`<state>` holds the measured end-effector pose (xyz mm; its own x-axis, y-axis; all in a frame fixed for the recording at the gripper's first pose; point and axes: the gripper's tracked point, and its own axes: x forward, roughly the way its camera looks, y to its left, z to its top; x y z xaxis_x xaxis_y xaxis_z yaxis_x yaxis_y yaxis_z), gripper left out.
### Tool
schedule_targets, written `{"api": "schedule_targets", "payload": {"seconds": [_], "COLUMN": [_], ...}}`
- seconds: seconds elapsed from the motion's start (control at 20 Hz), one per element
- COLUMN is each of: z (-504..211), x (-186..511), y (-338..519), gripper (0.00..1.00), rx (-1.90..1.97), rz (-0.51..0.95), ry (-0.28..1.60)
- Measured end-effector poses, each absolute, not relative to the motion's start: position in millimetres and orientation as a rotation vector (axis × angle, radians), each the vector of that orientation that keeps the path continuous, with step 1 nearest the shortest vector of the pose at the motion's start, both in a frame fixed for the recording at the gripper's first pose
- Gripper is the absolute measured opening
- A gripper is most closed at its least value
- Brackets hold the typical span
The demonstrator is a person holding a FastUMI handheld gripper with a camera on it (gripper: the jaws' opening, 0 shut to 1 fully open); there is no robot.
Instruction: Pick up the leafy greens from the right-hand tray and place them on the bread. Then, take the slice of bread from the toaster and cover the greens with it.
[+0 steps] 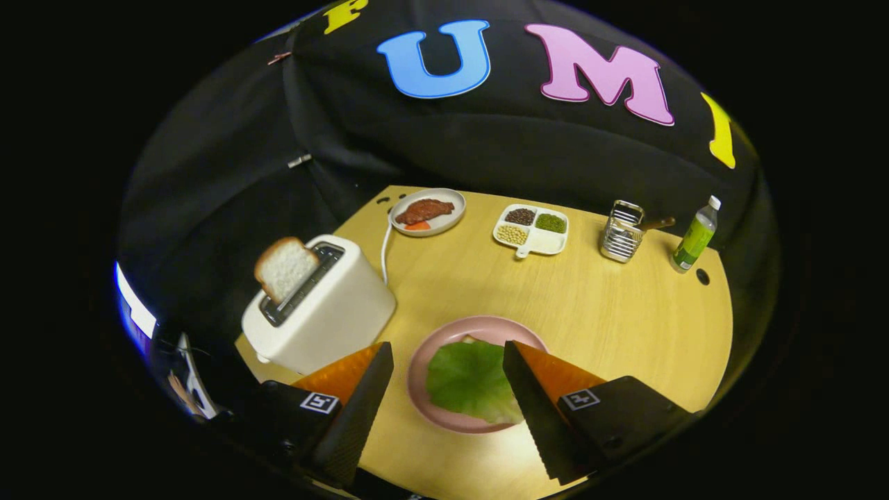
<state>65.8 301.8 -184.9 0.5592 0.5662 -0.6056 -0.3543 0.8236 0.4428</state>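
Claw [448, 351] apart, empty | greens [467, 378] flat on plate [424, 347] | bread slice [285, 267] upright in toaster [326, 312]

Gripper [448, 361], lower centre of frame: two wedge-shaped fingers [361, 403], orange on their upper faces, black ribbed pads on the inner faces. Each black finger mount carries one square black-and-white marker [319, 402].

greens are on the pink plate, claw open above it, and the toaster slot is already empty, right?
Not quite. The toaster is not empty: a bread slice stands in its slot, as the claw view shows. The rest holds: the leafy greens lie on the pink plate, and the claw is open above it.
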Motion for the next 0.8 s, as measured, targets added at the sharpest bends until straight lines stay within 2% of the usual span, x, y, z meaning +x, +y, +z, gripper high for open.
{"api": "schedule_targets", "payload": {"seconds": [0.45, 0.65, 0.8], "z": [-71, -66, -85], "x": [70, 72, 79], "y": [427, 480, 508], "gripper": [0.99, 0.97, 0.97], "rx": [0.392, 0.372, 0.344], "rz": [0.746, 0.761, 0.715], "ry": [0.699, 0.724, 0.777]}}
